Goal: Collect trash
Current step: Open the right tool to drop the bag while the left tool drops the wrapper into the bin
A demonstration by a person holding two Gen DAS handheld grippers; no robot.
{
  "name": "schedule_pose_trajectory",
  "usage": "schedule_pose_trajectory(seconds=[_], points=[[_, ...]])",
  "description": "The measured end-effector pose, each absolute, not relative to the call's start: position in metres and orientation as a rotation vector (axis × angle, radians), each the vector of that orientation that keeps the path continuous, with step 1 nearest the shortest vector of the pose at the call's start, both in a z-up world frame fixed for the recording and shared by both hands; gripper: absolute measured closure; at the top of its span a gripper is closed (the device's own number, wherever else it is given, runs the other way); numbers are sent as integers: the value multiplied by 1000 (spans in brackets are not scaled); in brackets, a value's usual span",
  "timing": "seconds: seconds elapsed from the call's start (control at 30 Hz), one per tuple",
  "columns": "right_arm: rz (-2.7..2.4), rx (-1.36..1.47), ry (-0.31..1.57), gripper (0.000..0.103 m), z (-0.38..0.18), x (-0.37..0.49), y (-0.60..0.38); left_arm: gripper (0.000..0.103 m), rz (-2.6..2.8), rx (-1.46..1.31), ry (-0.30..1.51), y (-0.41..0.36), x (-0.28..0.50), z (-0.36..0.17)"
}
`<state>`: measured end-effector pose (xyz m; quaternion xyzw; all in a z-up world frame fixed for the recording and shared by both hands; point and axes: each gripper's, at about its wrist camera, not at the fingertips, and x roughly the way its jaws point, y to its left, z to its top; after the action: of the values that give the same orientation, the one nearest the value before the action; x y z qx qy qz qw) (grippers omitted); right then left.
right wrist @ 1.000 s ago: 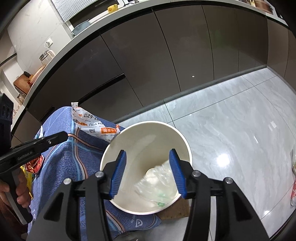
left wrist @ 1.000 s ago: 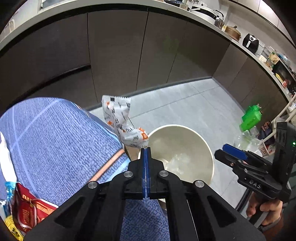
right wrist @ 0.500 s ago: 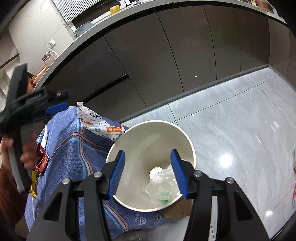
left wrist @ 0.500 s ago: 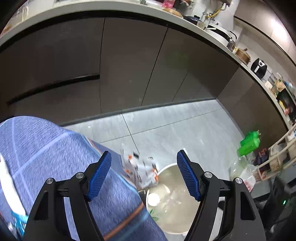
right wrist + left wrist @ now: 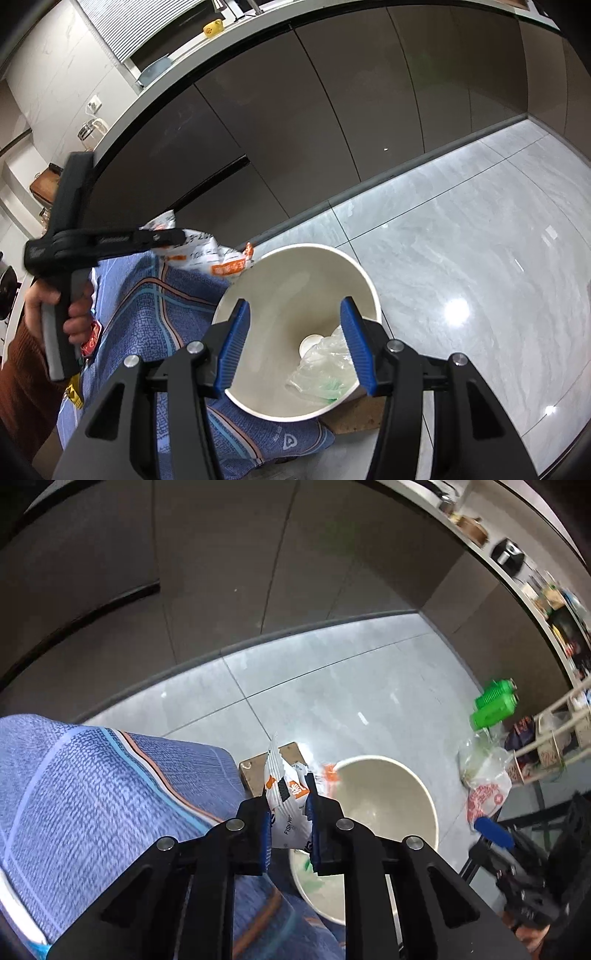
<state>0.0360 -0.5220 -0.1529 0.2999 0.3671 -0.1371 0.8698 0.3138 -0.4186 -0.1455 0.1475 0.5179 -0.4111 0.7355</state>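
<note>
Left gripper (image 5: 289, 825) jaws, seen spread wide half a second ago with white-and-orange snack wrapper (image 5: 286, 794) loose on blue tablecloth (image 5: 110, 794), now closed back onto wrapper, blue pads pressed against both sides. Wrapper raised off cloth, held just beside rim of white bin (image 5: 424, 794).

Both wrist views overlook bin (image 5: 424, 805) closely

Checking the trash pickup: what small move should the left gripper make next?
Probably carry the snack wrapper right, over the white bin: the left gripper has just closed on it, while it sits beside the rim over the blue cloth.
</note>
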Motion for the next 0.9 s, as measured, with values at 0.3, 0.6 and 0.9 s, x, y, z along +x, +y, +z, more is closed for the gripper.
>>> schedule_pose_trajectory(seconds=[0.3,0.6,0.9], points=[[-281,615,749,51,-142,27,-521,90,-1010,363,1052,-410,241,-119],[-272,589,753,51,-135,20,-516,19,-947,365,988,-406,211,-132],[-224,557,747,35,-117,25,-498,9,-821,150,946,-336,213,-87]])
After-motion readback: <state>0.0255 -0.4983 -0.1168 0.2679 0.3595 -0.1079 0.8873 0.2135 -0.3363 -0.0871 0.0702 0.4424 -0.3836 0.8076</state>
